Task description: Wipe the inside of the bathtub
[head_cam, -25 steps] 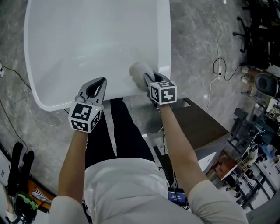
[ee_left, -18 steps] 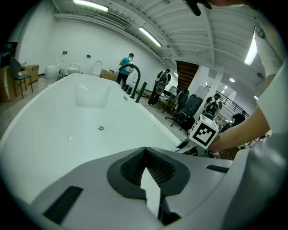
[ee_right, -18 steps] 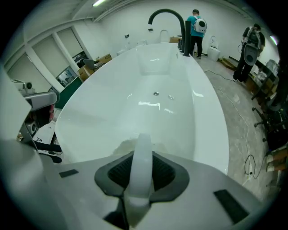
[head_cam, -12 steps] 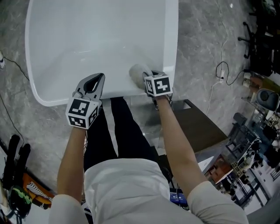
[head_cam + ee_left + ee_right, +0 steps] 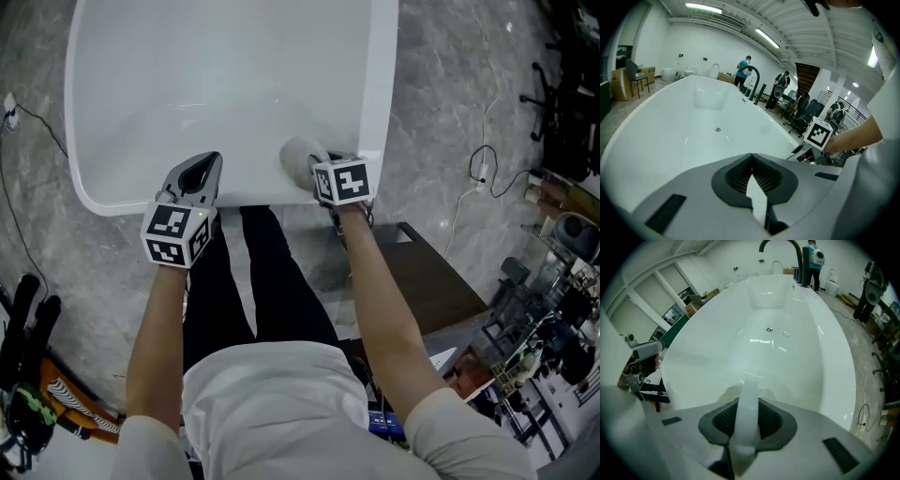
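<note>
A pale cloth (image 5: 300,153) is pressed against the near inner wall of the white tub (image 5: 382,75), just inside its rim. It is clamped between the closed jaws of the right gripper (image 5: 317,167), and in the right gripper view it shows as a white strip pinched between the pads. The cloth is judged soft, light and easily bunched; it is best taken by a gathered fold, as here, so that a wad is left free to bear on the surface. The tub is judged hard, glossy, slippery and fixed in place, so firm pressure is likely needed to keep the cloth from skating. The left gripper (image 5: 202,169) is held over the same near rim, well apart from the cloth, its jaws drawn together on nothing. The drain (image 5: 769,329) and a dark faucet (image 5: 785,245) are seen toward the far end. How much of the cloth lies flat on the wall is hidden by the right gripper. The tub's far end is cut off in the head view, and any dirt or wetness on the white surface cannot be made out.
</note>
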The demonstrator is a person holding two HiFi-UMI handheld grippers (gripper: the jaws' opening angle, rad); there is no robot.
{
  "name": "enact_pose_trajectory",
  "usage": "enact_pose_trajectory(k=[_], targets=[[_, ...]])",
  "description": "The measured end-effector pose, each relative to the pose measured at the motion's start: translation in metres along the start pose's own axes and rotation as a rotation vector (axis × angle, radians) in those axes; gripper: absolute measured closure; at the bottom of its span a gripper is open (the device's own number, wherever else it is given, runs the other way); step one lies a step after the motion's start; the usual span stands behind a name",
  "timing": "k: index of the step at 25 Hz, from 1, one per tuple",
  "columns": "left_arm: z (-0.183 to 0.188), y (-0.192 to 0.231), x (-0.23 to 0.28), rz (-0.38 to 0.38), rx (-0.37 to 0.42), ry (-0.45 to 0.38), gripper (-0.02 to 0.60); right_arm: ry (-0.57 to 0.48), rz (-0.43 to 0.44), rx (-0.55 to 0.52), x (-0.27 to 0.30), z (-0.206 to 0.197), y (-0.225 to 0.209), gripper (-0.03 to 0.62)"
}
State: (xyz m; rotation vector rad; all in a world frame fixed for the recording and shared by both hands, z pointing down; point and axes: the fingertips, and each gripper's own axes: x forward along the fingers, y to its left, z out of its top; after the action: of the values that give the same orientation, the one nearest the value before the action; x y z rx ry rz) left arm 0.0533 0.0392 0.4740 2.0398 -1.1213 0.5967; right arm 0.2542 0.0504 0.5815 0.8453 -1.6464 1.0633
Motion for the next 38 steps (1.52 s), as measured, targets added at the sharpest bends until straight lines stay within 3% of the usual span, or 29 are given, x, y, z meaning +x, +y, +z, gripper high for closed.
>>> enact_pose_trajectory(k=[13,38], targets=[[-0.023,0.02,-0.013,0.003,-0.028,0.007,0.569,0.003,0.055,-0.024,0.02,0.017,0.051,0.497],[-0.042,0.148,-0.053,0.098,-0.109,0.052,0.569,0.034,0.175,-0.116,0.071,0.063,0.201,0.497]])
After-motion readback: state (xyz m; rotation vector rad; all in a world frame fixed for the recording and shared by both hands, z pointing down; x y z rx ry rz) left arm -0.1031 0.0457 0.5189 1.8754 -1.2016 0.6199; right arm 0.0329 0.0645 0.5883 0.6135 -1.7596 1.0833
